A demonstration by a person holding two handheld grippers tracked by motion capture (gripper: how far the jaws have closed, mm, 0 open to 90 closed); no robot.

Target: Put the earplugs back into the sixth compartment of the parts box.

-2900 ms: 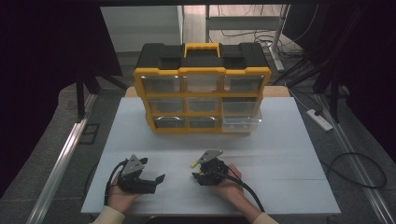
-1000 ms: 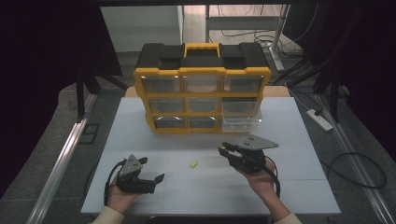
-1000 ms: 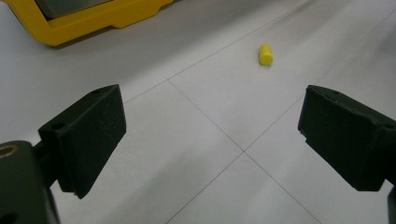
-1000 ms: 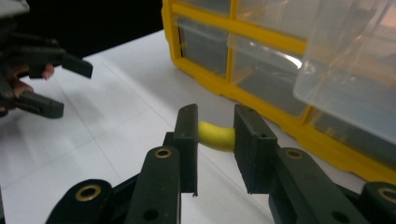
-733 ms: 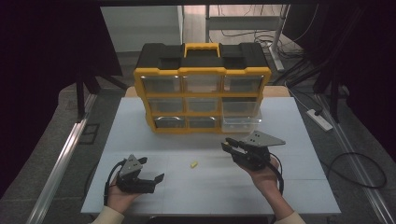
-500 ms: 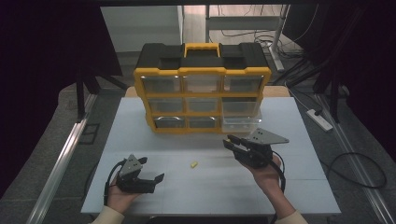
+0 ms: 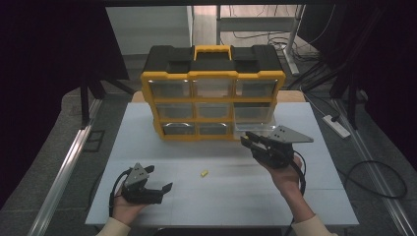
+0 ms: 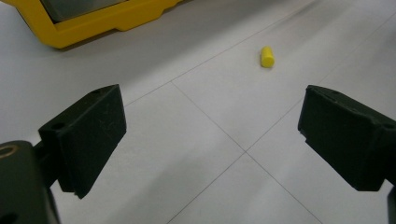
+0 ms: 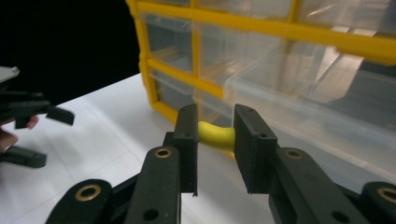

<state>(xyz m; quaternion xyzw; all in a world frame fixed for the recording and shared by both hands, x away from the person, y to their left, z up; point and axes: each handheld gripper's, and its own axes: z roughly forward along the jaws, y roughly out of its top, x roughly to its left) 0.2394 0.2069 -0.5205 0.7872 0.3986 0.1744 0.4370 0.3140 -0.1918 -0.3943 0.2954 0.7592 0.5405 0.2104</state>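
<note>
1. The main thing on the white table [image 7: 147, 123] is a yellow-framed organizer box [image 7: 212, 93] with a black top and a yellow carry handle [image 7: 212, 50]. It stands upright at the far middle of the table, with three rows of three clear drawers facing the person.
2. The bottom-right drawer [image 7: 253, 129] looks pulled out a bit toward the person; you can see its clear front sticking past the frame in the high view. The right gripper view has it too, just behind the jaws.
3. The right gripper [image 7: 250, 141] is held up off the table in the right hand [image 7: 285, 174], right at that open drawer's front. Its jaws are pinched on a small yellow piece [image 9: 215, 134], soft-looking and a bit bent between the pads. It's the same bright yellow as the box frame.
4. A second little yellow cylinder [image 7: 203, 173] lies loose on the table near the middle, well in front of the box and between the two hands. In the left gripper view it's a stubby rounded plug lying on its side.
5. The left gripper [image 7: 163, 189] rests low at the near left in the left hand [image 7: 125, 209], jaws spread wide with nothing between them, pointing roughly toward that loose cylinder.
</note>
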